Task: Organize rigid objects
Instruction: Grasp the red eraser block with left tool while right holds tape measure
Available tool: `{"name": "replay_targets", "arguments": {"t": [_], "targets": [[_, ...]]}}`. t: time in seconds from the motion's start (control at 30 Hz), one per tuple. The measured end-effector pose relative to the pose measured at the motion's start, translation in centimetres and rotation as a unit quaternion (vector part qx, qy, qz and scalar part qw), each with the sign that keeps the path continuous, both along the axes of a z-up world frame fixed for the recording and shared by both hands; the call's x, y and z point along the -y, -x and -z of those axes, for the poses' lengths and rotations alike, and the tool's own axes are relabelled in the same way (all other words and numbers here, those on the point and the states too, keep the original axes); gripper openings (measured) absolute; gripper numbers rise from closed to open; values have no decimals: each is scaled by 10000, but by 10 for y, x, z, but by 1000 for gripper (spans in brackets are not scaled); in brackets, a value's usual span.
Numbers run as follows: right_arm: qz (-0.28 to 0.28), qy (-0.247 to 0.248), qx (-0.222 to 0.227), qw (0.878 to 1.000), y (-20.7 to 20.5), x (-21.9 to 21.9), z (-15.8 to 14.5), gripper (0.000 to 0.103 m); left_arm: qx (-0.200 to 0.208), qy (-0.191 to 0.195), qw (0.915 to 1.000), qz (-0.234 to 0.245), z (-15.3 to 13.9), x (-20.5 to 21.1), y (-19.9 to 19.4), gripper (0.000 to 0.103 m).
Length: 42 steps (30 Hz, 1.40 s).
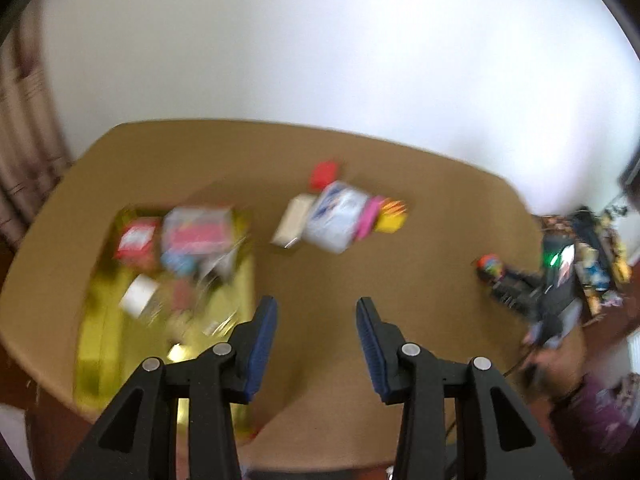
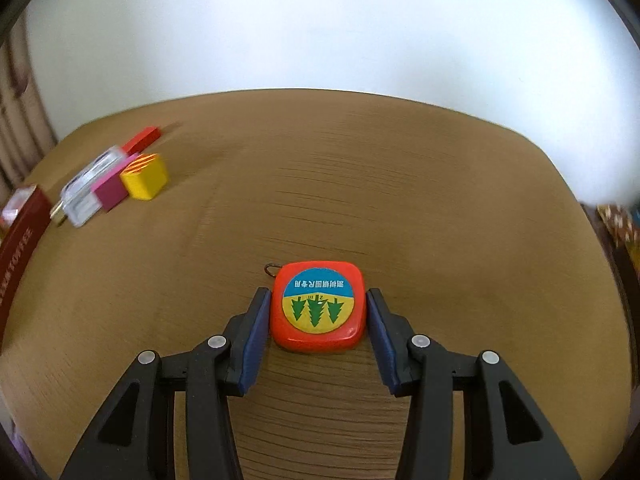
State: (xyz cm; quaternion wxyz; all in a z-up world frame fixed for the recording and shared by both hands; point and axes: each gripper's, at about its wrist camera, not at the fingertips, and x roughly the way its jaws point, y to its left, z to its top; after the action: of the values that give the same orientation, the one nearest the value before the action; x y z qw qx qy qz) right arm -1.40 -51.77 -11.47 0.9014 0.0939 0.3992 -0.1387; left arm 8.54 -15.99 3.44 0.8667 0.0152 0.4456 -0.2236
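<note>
Blur smears most of what our left camera gives us: the yellow tray (image 1: 100, 336) at the left of the table (image 1: 320, 264) holds a jumble of boxes, red, pink and white, but we cannot read a single label or tell how they are stacked. A loose cluster of boxes (image 1: 336, 216) sits mid-table, equally soft, with a red one at its far end and a yellow one at its right. Our right gripper (image 1: 490, 268) shows at the right edge of that view, dark and streaked, with something red and blue at its tip. The hand behind it is cut off by the frame.

Over on the right camera we get it sharp. Our right gripper (image 2: 318, 312) has its blue pads pressed against both sides of an orange tape measure (image 2: 318, 306), which sits flat on the table with its round tree label facing up. A small metal loop pokes out at its far left corner. Far left, a yellow block (image 2: 145, 178), a magenta block (image 2: 109, 192) and a clear case (image 2: 86, 192) touch in a row, and a dark red box (image 2: 20, 244) is cut off by the edge.

Our left gripper (image 1: 317, 340) hangs over bare table just right of the tray, its pads apart with nothing between them.
</note>
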Motion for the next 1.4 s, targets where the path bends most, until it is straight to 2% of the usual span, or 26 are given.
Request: {"name": "replay_targets", "arguments": {"t": [0.1,0.17,0.3,0.43,0.5,0.63,0.9,1.13,1.23,1.3,1.4], "targets": [[40,-184,98,9998,3,6,0,44,69,-219,9996,164,-12,32,-38,45],[36,-225,121,9997,3,4,-1,44,43,-470,9988,101,-13,52,-72,45],[-27,-497,249,9985,6,12,-2,44,-233,-728,9966,296,-6,96,-142,46],[-73,-636,338,9974,9,13,-3,44,-399,-1251,9896,591,17,138,-189,46],[-102,-680,355,9970,11,14,-4,44,-479,-1619,9832,688,35,156,-205,46],[-199,-771,402,9960,21,19,-7,44,-695,-1932,9752,831,63,175,-228,46],[-290,-856,428,9950,18,18,-6,45,-1174,-1936,9722,600,104,176,-268,46],[-307,-868,430,9948,19,18,-5,45,-1464,-1987,9670,632,128,181,-280,46],[-301,-866,422,9949,21,21,-5,45,-1396,-1737,9732,565,127,177,-278,46],[-298,-854,401,9951,20,20,-5,45,-1439,-1434,9785,367,127,170,-281,30],[-283,-754,312,9963,15,18,-4,45,-1416,-1311,9811,163,125,165,-281,30]]}}
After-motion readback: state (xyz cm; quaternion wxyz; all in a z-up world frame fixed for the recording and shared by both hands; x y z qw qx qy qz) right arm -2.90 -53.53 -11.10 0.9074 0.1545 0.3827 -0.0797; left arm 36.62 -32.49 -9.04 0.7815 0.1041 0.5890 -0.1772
